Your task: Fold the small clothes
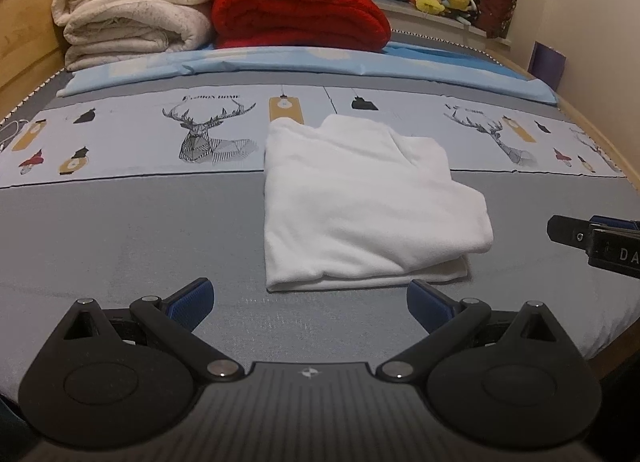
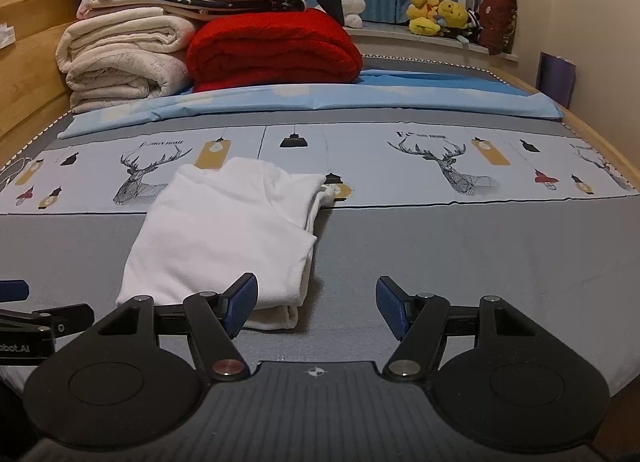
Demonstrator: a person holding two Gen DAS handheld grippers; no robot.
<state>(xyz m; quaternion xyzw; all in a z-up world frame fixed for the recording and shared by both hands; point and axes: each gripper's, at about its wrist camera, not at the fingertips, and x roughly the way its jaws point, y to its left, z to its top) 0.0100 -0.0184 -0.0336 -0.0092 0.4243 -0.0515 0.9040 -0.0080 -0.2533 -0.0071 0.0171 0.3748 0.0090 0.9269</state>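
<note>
Your left gripper [image 1: 310,304] stands with its blue pads spread wide and nothing between them, over the grey bed sheet [image 1: 120,230]. Your right gripper [image 2: 316,308] is just as wide apart and also empty; its left pad [image 2: 240,304] overlaps the near right corner of the white garment [image 2: 224,230] in that view, though you cannot tell whether it touches.

Just beyond your left gripper's fingertips lies the garment, folded into a rough rectangle, its near hem straight ahead between the two pads. From your right gripper it sits ahead and to the left.

Farther out, past the garment, runs the printed band of deer and lanterns [image 1: 208,134], then a light blue sheet [image 1: 360,62]. At the far end, ahead and left of both grippers, a red blanket [image 2: 276,50] sits beside a stack of cream blankets [image 2: 120,58]. Yellow plush toys [image 2: 436,16] sit on the ledge far ahead to the right.
</note>
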